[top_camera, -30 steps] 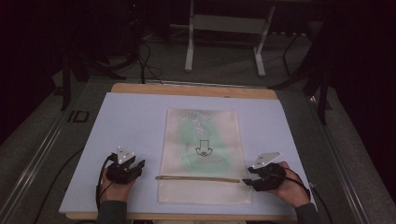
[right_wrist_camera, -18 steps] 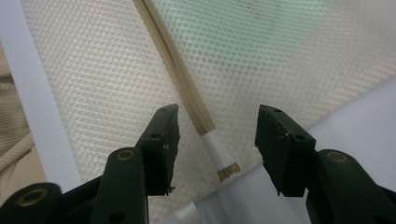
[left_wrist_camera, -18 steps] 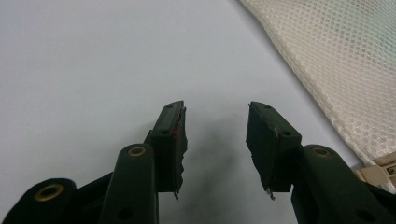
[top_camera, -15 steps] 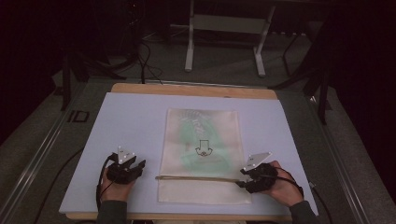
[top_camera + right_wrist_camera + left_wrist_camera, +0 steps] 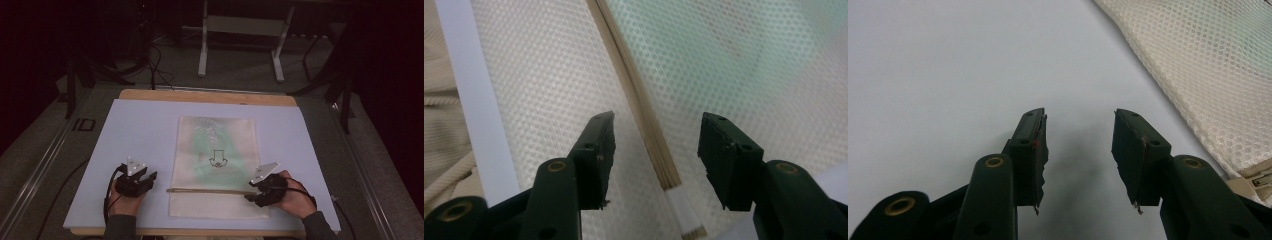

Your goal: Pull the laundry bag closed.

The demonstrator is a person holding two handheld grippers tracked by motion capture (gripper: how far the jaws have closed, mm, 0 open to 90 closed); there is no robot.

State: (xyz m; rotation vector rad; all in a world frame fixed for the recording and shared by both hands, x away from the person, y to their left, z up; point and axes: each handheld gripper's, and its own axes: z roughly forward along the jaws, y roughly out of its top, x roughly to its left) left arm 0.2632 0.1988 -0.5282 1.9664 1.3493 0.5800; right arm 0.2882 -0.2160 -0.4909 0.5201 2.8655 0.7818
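The mesh bag point(image 5: 549, 75) is cream honeycomb-weave cloth; the tabletop point(image 5: 938, 65) cover looks smooth, matt; the jaws, matt black plastic.

The high view is dim and grainy: the room beyond the far edge of the table point(image 5: 150, 120) sinks into near-black, while the pale tabletop catches soft, even light from above. Detail is soft throughout, and the small drawing on the mesh bag point(image 5: 215, 165) is barely legible. The left gripper view is brighter and sharper, with a faint diffuse shadow on the table between the jaws. In the right gripper view the mesh weave is crisp, with no glare.
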